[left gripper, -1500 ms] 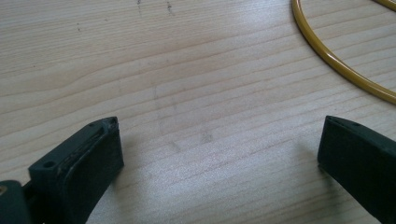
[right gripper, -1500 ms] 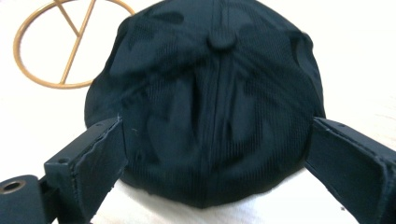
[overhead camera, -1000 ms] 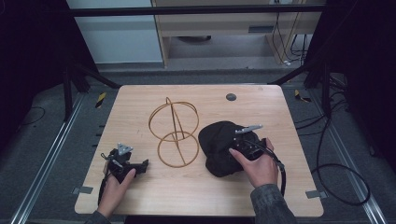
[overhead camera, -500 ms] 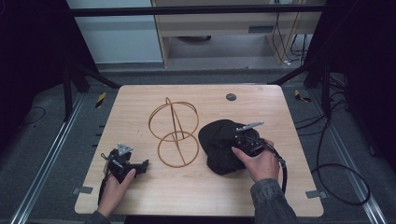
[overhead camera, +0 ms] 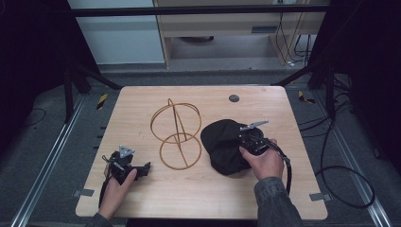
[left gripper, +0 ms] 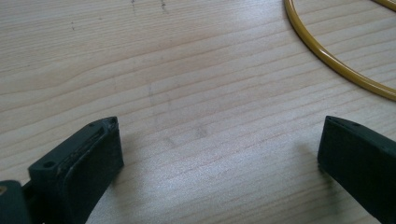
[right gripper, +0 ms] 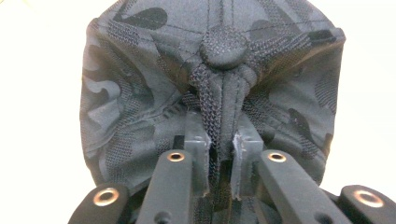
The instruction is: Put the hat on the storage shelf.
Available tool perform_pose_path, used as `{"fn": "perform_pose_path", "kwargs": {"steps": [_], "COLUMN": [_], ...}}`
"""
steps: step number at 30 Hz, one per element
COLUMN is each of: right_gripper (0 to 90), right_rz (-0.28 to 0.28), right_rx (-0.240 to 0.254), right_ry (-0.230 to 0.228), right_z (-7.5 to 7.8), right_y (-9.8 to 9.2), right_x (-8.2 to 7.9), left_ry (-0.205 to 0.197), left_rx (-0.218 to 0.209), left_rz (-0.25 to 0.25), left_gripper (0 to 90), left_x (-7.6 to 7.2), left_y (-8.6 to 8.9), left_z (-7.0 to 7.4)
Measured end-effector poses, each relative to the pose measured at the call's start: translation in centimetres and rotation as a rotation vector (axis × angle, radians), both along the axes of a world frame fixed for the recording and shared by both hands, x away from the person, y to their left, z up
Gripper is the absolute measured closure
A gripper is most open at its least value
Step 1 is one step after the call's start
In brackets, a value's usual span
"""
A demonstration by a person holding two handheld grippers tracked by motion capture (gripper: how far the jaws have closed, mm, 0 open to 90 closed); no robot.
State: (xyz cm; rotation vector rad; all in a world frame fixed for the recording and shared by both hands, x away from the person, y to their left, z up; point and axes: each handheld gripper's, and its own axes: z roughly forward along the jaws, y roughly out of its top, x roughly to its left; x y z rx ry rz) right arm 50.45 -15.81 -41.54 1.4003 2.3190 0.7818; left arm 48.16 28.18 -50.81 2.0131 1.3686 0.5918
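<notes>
Cap [right gripper: 140, 93] fabric is pinched in my right gripper [right gripper: 219, 154]: the jaws are pressed together on a raised fold of the dark camouflage cloth, just below the button [right gripper: 224, 46] at the crown. From the gripper's own camera the fold runs up between the two jaws to that button, and the panels spread out to either side. In the high view my right hand [overhead camera: 265, 161] holds the gripper [overhead camera: 249, 139] over the right part of the cap [overhead camera: 222, 146], which lies on the table [overhead camera: 203, 194] right of centre, near my edge.

My left gripper [left gripper: 219, 154] is spread wide, with bare wood between the jaws and nothing in them. It sits low over the table at the near left, held in my left hand [overhead camera: 116, 189]. A stretch of yellow ring [left gripper: 327, 56] crosses the upper right corner of its view.

Between my two hands stands a wire frame [overhead camera: 176, 135] of yellow hoops, its flat lower ring on the table and just beside the cap's left edge. A small dark disc [overhead camera: 233, 98] is set in the tabletop near the far edge.
</notes>
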Motion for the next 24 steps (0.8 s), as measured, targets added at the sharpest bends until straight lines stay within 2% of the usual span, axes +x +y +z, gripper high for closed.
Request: {"fn": "perform_pose_path", "kwargs": {"steps": [5,8,12,13,16,23,24], "right_gripper": [84.4,85.2,85.6,85.8,85.9,85.9,85.9], "right_rz": [0.010,0.026,0.037,0.041,0.054,0.073,0.070], "right_rx": [0.009,0.023,0.031,0.031,0.044,0.059,0.064], "right_ry": [0.000,-0.009,-0.014,-0.019,-0.037,-0.075,-0.090], "right_z": [0.2,0.6,1.1,1.4,2.4,4.6,5.5], "right_y": [-0.3,-0.7,-1.0,-1.2,-1.8,-2.9,-3.3], "right_x": [0.0,-0.3,-0.7,-0.9,-1.5,-2.3,-2.7], "left_ry": [-0.002,-0.003,-0.003,-0.005,-0.002,-0.001,-0.001], "left_rx": [-0.005,-0.025,-0.039,-0.039,-0.001,-0.002,-0.001], "left_rz": [-0.020,-0.049,-0.047,-0.046,-0.039,-0.028,-0.028], "left_gripper": [0.0,0.0,0.0,0.0,0.0,0.0,0.0], "left_x": [0.1,0.4,0.6,0.7,0.9,1.2,1.2], "left_y": [0.2,0.7,0.8,0.8,0.6,0.7,0.7], "left_z": [0.0,0.0,0.0,0.0,0.0,0.0,0.0]}}
